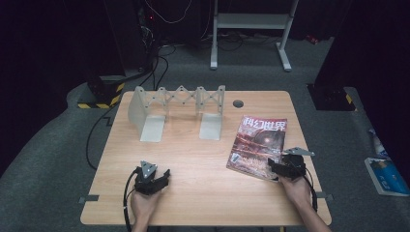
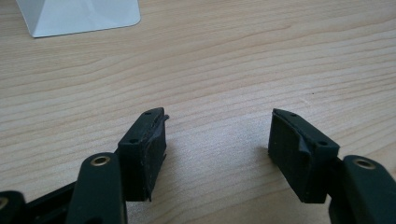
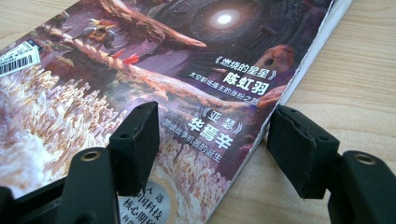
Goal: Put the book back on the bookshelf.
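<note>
Glossy red-covered paperback magazine point(image 1: 257, 146) lies flat at the high view's right, its corner straddled by the open right gripper point(image 3: 219, 149); closing here could merely crumple the cover, while the left gripper point(image 2: 217, 154) gapes empty.

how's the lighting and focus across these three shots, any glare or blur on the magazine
High view: the table is lit while the room around it falls to near black; the magazine shows soft, its title readable. Right gripper view: the magazine cover is fairly sharp with no strong glare, and the near jaws look slightly soft. Left gripper view: even light, wood grain crisp, faint shadows under the left gripper.
</note>
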### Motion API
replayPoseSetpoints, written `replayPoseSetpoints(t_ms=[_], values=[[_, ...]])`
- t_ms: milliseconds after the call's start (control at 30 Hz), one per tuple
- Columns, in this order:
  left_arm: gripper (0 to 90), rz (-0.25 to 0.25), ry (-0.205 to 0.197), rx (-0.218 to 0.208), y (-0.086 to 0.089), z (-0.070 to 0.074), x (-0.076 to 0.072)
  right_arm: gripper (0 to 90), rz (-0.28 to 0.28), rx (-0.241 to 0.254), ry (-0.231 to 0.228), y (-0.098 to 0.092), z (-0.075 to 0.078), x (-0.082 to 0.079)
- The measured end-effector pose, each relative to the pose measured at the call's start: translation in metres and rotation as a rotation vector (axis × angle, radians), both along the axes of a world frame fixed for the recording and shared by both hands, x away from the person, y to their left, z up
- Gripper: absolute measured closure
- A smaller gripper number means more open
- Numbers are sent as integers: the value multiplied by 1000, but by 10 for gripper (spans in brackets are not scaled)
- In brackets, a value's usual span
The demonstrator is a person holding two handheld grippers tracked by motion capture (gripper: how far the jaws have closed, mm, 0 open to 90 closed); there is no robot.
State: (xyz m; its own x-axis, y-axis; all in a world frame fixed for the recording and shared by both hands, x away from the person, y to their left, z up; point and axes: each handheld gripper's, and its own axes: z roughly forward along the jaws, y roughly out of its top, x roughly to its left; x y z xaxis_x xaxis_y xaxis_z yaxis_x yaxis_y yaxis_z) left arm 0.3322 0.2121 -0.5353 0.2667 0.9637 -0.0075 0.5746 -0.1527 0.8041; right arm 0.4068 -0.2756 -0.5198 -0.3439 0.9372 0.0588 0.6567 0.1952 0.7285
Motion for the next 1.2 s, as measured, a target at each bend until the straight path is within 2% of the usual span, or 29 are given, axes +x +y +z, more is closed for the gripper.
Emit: replayPoseSetpoints(t_ms=[400,533,1200], values=[[367,-2,1,4,0,0,0,345,23,5,-2,1,-1,-11],[367,-2,1,4,0,0,0,345,32,-8,-2,2,0,-14],[367,-2,1,4,0,0,0,346,90,10,-19,3,-2,-41]])
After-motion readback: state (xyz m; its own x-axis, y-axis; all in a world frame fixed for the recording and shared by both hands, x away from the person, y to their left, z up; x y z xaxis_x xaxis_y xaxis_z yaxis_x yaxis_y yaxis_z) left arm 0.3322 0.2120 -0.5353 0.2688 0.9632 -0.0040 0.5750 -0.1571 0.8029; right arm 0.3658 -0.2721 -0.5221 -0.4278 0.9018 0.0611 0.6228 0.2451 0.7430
